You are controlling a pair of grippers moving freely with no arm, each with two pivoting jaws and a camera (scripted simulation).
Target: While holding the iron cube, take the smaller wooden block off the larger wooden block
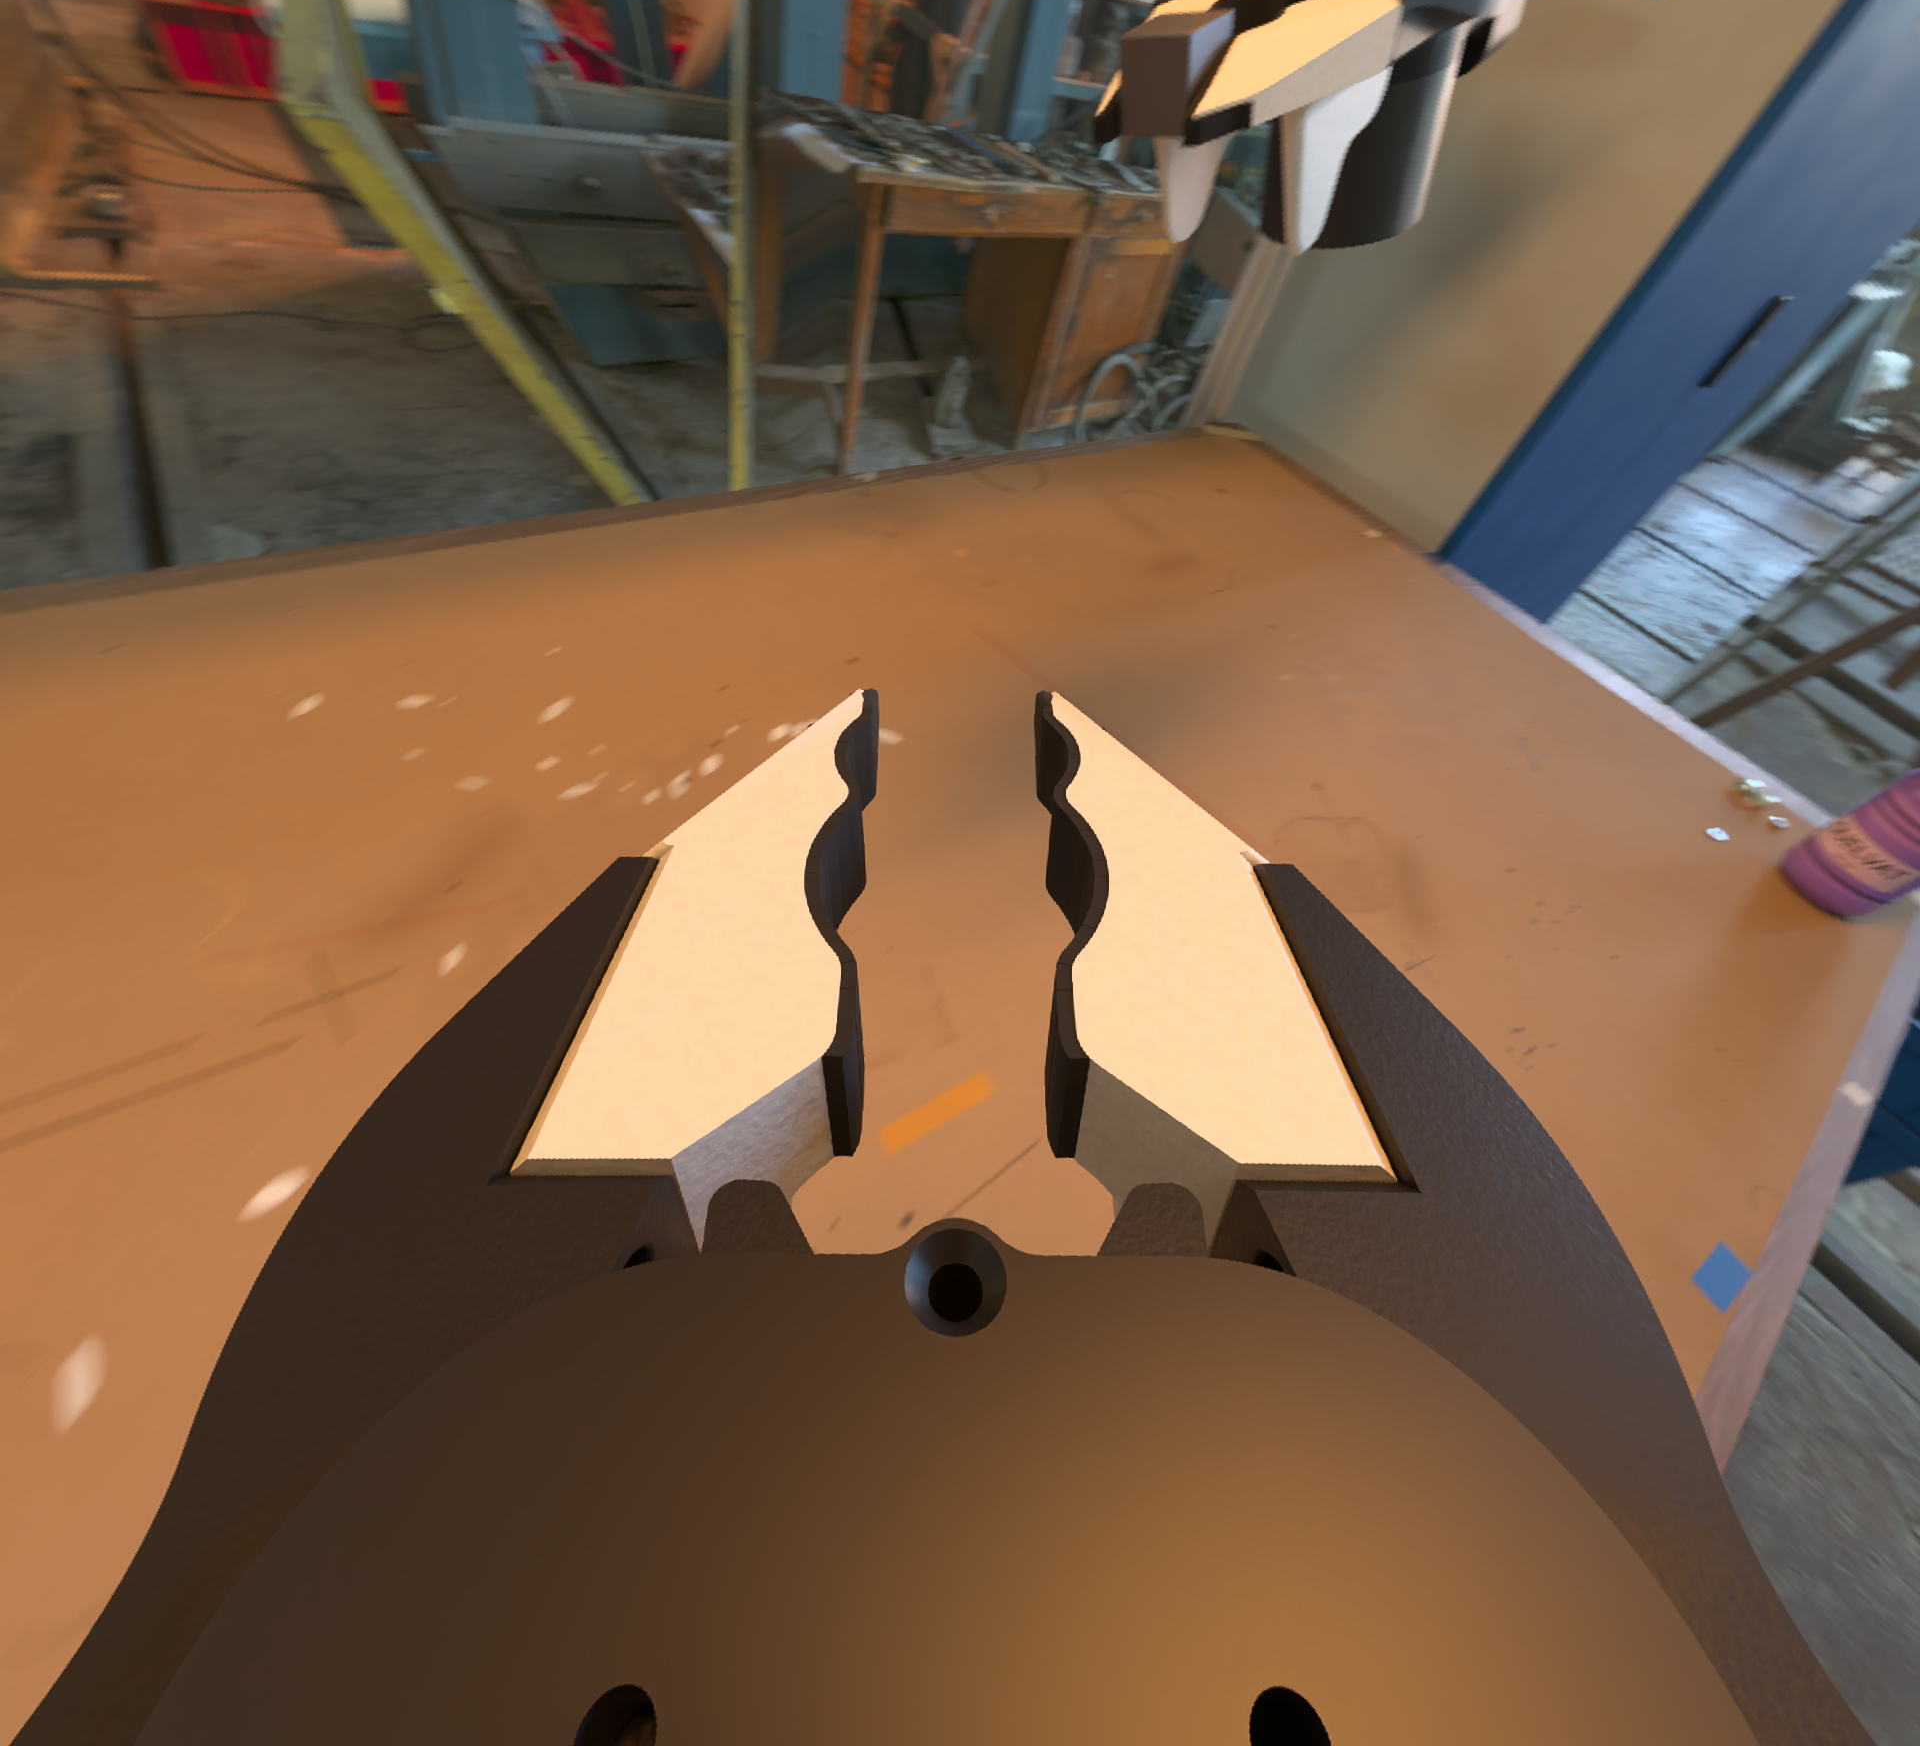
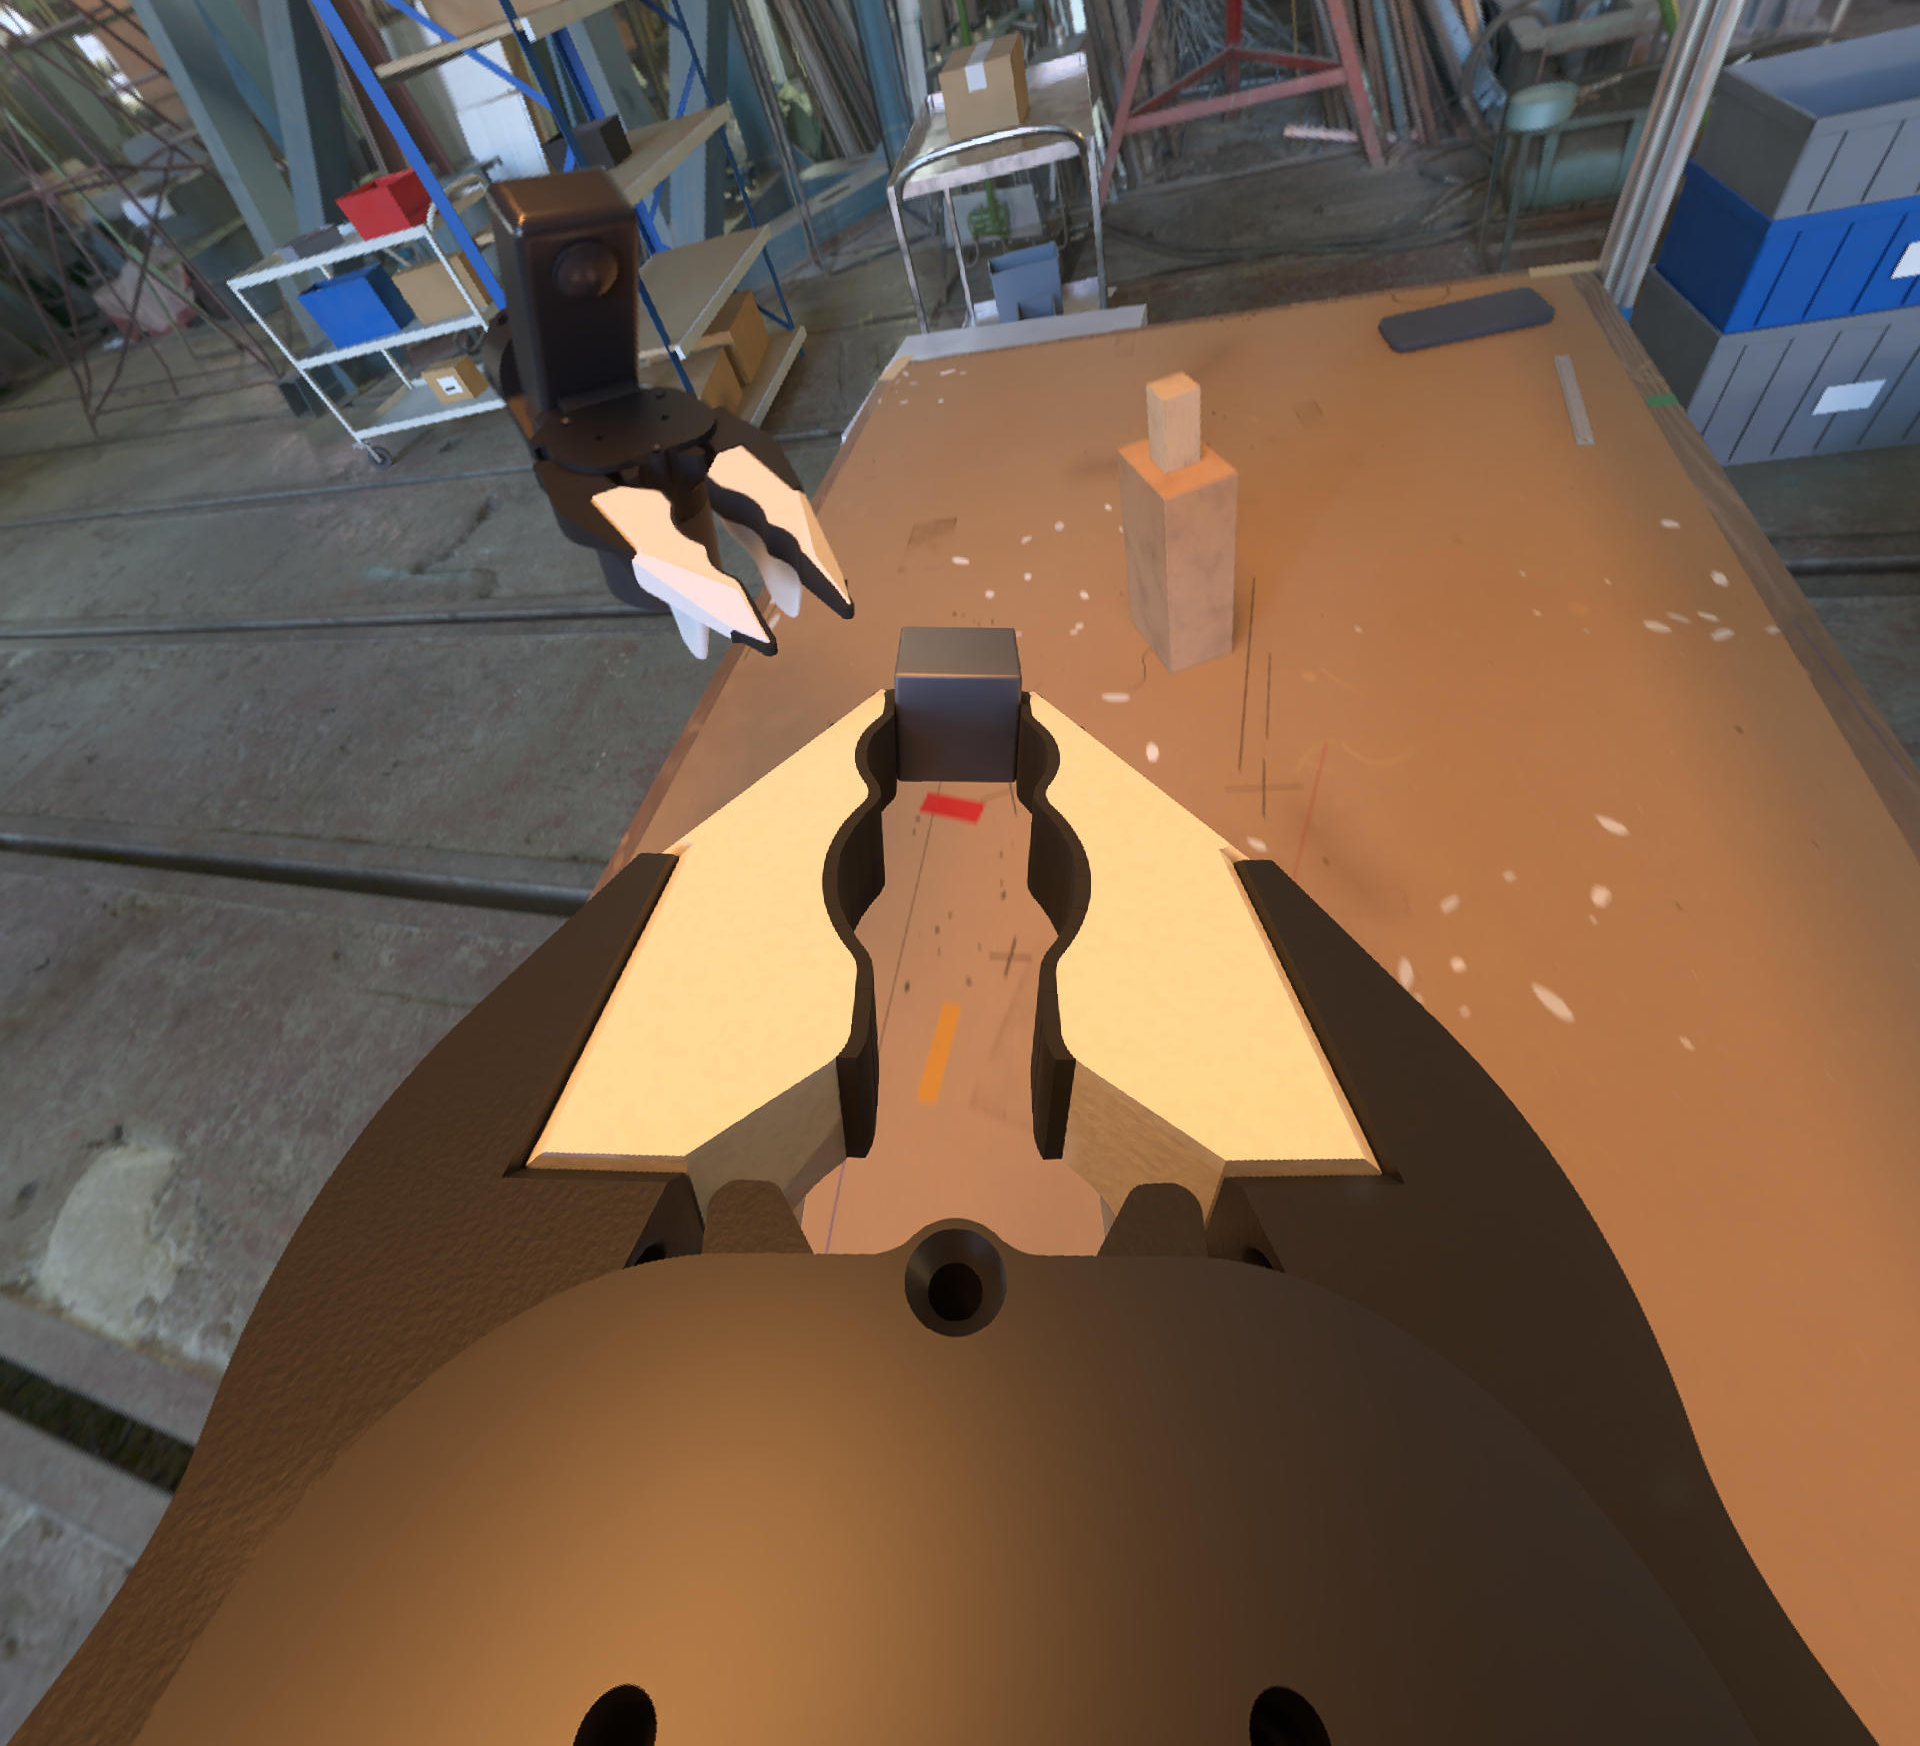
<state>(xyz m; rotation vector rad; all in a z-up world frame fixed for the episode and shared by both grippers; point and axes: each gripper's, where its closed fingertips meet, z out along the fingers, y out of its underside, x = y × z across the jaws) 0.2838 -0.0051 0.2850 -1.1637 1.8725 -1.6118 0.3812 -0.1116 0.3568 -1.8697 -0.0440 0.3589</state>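
Observation:
My right gripper (image 2: pixel 956 709) is shut on the dark grey iron cube (image 2: pixel 956 688) at its fingertips, above the brown table (image 2: pixel 1507 761). Beyond it to the right, the tall larger wooden block (image 2: pixel 1184 564) stands upright with the smaller wooden block (image 2: pixel 1174 423) upright on top. My left gripper (image 1: pixel 956 709) is open and empty over bare table; the blocks are not in its view. It also shows in the right wrist view (image 2: pixel 808 628), off the table's left edge, left of the cube. The right gripper (image 1: pixel 1164 86) with the cube (image 1: pixel 1174 70) shows high in the left wrist view.
A purple can (image 1: pixel 1860 855) lies at the table's right edge in the left wrist view. A dark flat slab (image 2: pixel 1465 320) and a grey ruler (image 2: pixel 1574 397) lie at the far end. Grey and blue bins (image 2: pixel 1808 262) stand beside the table.

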